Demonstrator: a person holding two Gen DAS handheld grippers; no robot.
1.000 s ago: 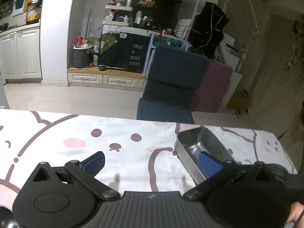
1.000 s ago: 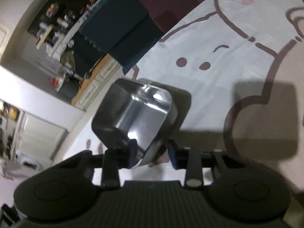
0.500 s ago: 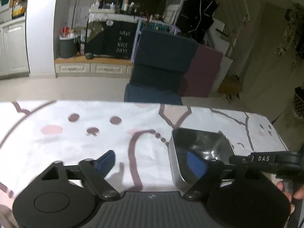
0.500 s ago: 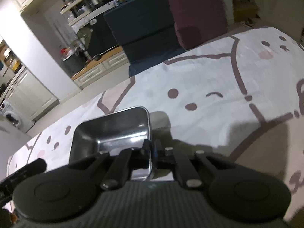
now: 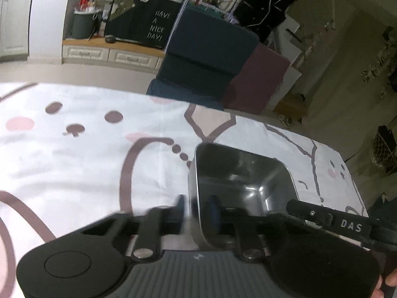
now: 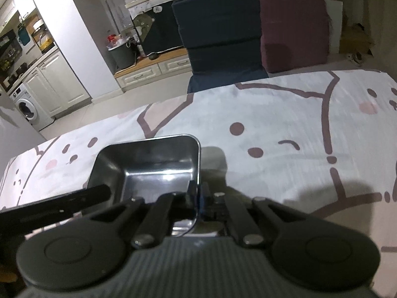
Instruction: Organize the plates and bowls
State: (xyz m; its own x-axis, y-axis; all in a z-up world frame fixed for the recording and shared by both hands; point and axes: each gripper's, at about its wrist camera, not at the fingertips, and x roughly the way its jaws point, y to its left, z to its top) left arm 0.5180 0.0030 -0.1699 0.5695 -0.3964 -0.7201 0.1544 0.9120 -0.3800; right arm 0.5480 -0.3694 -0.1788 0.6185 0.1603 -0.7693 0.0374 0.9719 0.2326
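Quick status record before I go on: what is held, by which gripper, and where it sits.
item: steel square bowl, empty inside
surface: cartoon-print tablecloth
left gripper: jaws just closed onto the bowl's left wall, one finger inside, one outside
right gripper: shut on the bowl's right wall, rim between its pads
bowl pose: upright, open side up; whether it touches the cloth I cannot tell
other dishes: none in view
background: blue and maroon cushions beyond the table

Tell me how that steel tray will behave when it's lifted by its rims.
The steel tray looks thin-walled and empty, so probably light and rigid. Its polished wall may slip between the pads. With the left gripper and right gripper clamped on opposite rims, it should stay level; one grip alone would likely tilt it.
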